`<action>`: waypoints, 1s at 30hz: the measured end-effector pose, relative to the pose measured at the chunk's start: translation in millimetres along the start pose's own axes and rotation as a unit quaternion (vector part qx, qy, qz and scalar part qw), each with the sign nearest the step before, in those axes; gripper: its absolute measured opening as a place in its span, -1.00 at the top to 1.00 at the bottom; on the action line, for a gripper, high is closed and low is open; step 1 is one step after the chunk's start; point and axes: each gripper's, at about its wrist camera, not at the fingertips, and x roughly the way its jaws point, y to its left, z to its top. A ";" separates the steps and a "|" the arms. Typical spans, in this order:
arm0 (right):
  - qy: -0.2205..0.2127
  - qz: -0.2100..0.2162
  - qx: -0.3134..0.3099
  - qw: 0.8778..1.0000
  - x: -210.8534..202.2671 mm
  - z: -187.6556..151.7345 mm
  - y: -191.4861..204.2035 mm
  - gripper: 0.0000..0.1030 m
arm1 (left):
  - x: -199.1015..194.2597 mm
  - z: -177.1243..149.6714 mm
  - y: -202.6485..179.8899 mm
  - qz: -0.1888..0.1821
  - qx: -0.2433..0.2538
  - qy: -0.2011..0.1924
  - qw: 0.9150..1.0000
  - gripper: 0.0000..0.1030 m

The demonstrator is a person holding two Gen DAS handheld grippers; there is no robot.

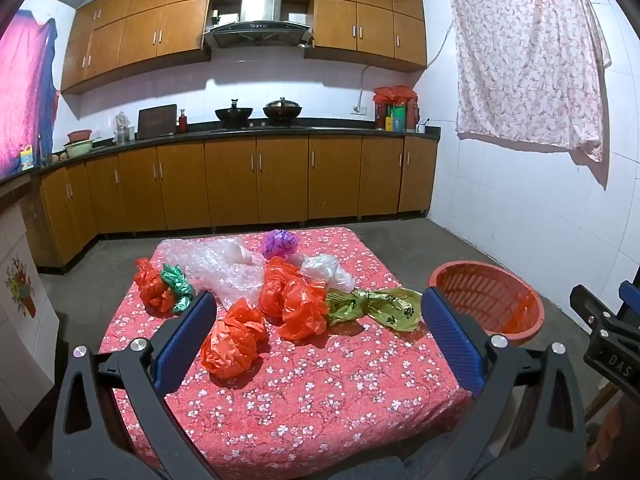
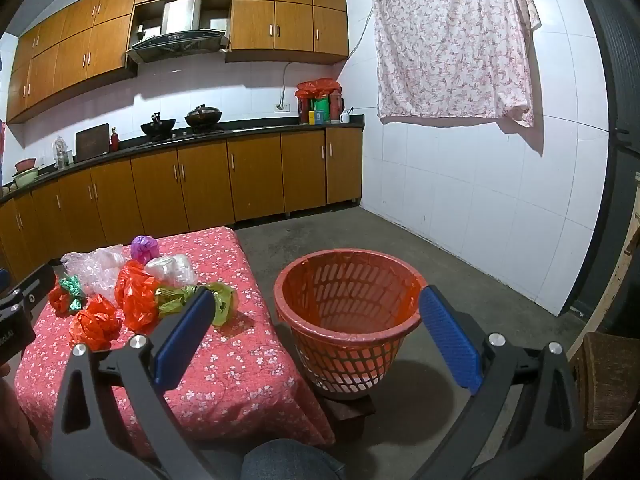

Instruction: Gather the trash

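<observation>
Left gripper point(image 1: 318, 334): jaws spread wide, holding nothing, ribbed blue pads point(image 1: 185, 344) on black arms, hovering over the table point(image 1: 320, 400). Right gripper point(image 2: 316, 334): jaws likewise apart and empty, aimed at the basket point(image 2: 348, 312). Nearest the left pads, crumpled plastic bags on a red quilted floral cloth: four glossy orange bags, closest one point(image 1: 232, 342); one olive paw-print bag point(image 1: 376, 306); one green bag point(image 1: 178, 286); one white bag point(image 1: 326, 270); one purple ball point(image 1: 280, 243); one sheet of clear bubble wrap point(image 1: 216, 268). Basket: round red perforated plastic, upright on the concrete floor just right of the table.
</observation>
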 end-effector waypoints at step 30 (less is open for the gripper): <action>0.006 0.005 0.002 1.000 4.6 -0.3 -2.9 -0.93 | -0.8 -3.1 -1.4 0.001 -0.001 0.003 1.000 -0.97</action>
